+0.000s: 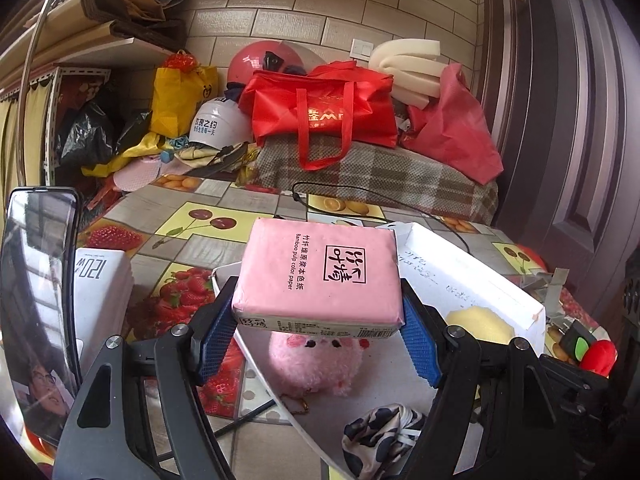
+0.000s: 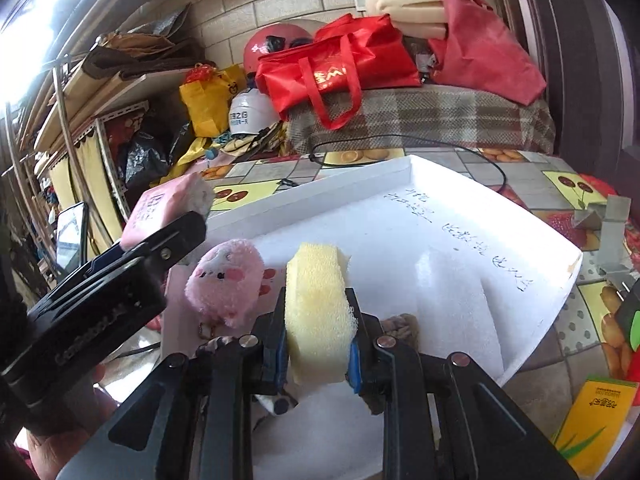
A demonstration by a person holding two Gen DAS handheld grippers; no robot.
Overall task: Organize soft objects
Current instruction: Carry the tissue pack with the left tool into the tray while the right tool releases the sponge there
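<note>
My left gripper (image 1: 318, 316) is shut on a pink tissue pack (image 1: 320, 272), held level above the near end of the white foam tray (image 1: 480, 280). A pink plush pig (image 1: 316, 364) lies on the tray right beneath the pack. A black-and-white patterned cloth (image 1: 380, 436) lies nearer on the tray. My right gripper (image 2: 318, 316) is shut on a yellow sponge (image 2: 318, 312), squeezed upright over the tray (image 2: 460, 248). In the right wrist view the plush pig (image 2: 226, 284) sits left of the sponge, and the left gripper (image 2: 132, 248) carries the tissue pack (image 2: 168, 204) further left.
A fruit-print tablecloth (image 1: 192, 240) covers the table. A white box (image 1: 100, 292) and a phone (image 1: 38, 280) stand at the left. Red bags (image 1: 320, 108), helmets and a plaid cushion (image 1: 380, 176) crowd the back. A black cable (image 1: 360, 192) runs behind the tray. A yellow carton (image 2: 596, 420) lies right.
</note>
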